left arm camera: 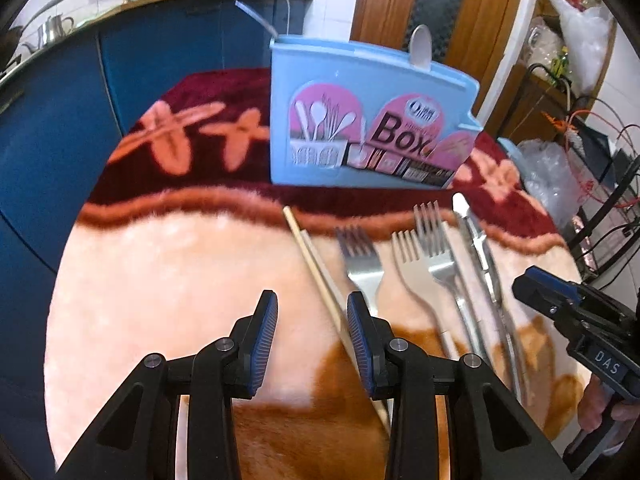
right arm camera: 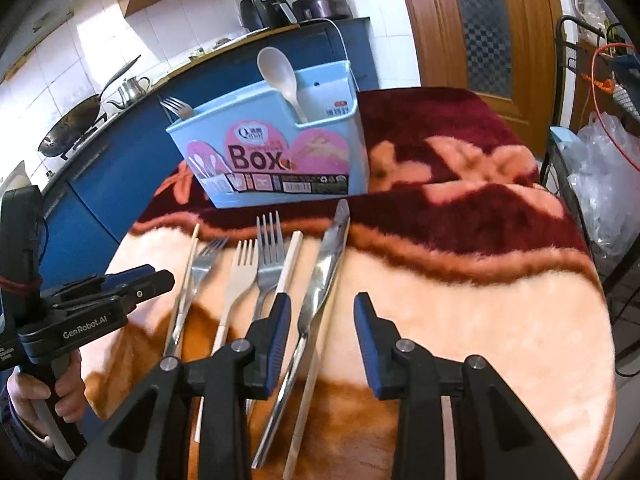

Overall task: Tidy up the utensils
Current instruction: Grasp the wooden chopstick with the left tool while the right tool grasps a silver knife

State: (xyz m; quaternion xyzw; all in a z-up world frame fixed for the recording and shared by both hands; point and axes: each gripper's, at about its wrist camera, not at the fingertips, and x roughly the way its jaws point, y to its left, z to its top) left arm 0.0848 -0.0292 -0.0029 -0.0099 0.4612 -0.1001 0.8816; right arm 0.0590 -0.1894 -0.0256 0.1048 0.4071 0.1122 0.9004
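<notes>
A light blue utensil box [left arm camera: 360, 120] [right arm camera: 280, 160] stands upright at the back of the table and holds a white spoon [right arm camera: 278, 76] and a fork [right arm camera: 178, 107]. Three metal forks [left arm camera: 432, 248] [right arm camera: 270, 252], a table knife [left arm camera: 480, 256] [right arm camera: 326, 268] and wooden chopsticks [left arm camera: 316, 268] [right arm camera: 290, 264] lie in a row on the fuzzy cloth. My left gripper [left arm camera: 312, 314] is open and empty, just left of a chopstick. My right gripper [right arm camera: 322, 314] is open and empty, its jaws either side of the knife.
The round table is covered by a fuzzy pink, maroon and orange cloth [right arm camera: 460, 280]. Blue kitchen cabinets [left arm camera: 48, 128] stand behind on the left, a wooden door [right arm camera: 480, 20] behind, and a rack with plastic bags [right arm camera: 604, 184] on the right.
</notes>
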